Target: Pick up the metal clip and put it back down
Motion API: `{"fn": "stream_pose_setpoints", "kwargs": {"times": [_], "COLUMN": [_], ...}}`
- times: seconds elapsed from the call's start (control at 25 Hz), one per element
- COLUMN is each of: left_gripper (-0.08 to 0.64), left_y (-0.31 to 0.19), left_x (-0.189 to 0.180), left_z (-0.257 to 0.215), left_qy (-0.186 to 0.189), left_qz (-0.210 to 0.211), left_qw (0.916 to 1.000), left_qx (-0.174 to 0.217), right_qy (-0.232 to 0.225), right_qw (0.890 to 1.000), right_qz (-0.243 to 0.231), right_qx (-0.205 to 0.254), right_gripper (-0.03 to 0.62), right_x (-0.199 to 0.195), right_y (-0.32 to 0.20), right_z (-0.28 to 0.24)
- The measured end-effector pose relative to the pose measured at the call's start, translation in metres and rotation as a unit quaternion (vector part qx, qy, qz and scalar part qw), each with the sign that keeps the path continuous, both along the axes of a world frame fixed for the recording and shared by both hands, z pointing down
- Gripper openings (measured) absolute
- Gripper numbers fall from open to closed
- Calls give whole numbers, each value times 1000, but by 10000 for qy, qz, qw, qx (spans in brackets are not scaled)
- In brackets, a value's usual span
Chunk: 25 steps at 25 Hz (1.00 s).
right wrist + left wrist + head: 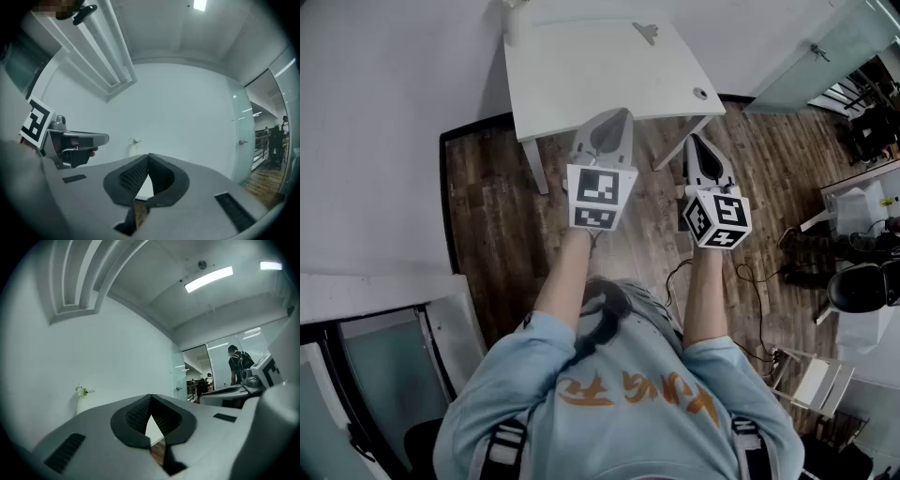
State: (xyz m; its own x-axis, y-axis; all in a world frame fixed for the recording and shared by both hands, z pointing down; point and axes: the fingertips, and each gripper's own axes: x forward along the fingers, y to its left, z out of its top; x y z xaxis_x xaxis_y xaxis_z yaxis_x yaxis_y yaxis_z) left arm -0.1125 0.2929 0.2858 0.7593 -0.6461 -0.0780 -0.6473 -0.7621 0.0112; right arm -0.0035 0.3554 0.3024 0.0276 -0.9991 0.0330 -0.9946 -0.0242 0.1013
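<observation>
The metal clip (646, 33) lies near the far edge of the white table (581, 70), seen only in the head view. Both grippers are held level in front of the person, short of the table's near edge and well away from the clip. The left gripper (609, 127) has its jaws closed tip to tip with nothing between them, as the left gripper view (151, 397) shows. Beside it, the right gripper (698, 148) is also shut and empty (148, 156). Neither gripper view shows the clip.
A small white vase with flowers (512, 21) stands at the table's far left corner, against the wall. A round grommet (700, 94) sits near the table's right edge. Cables (750, 281) trail on the wood floor; chairs (862, 286) and a glass partition stand at right.
</observation>
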Motion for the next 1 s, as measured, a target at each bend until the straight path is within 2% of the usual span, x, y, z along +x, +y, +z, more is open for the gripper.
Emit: {"fn": "stream_pose_setpoints", "kwargs": {"times": [0.2,0.48,0.56,0.64,0.76,1.0], "left_gripper": [17,17,18,17,17,17], "left_y": [-5,-10,-13,-15,-22,-36], "left_x": [-6,-15,-19,-21,-21,-9], "left_z": [6,16,25,29,24,18], "left_qy": [-19,47,-224,-563,-372,-384], "left_qz": [23,-40,-88,-106,-40,-113], "left_qw": [10000,9994,9989,9980,9985,9986], "left_qx": [-73,-329,-401,-274,-395,-357], "right_qy": [-278,-170,-175,-157,-88,-182], "right_qw": [9994,9999,9998,9998,9997,9998], "right_qz": [120,-5,-31,-103,-186,-10], "right_qx": [164,-28,-84,-121,-111,109], "right_gripper": [12,12,12,12,12,12], "right_x": [-6,-17,-20,-25,-27,5], "right_y": [-3,-7,-9,-11,-16,-23], "right_z": [3,12,16,17,14,-3]}}
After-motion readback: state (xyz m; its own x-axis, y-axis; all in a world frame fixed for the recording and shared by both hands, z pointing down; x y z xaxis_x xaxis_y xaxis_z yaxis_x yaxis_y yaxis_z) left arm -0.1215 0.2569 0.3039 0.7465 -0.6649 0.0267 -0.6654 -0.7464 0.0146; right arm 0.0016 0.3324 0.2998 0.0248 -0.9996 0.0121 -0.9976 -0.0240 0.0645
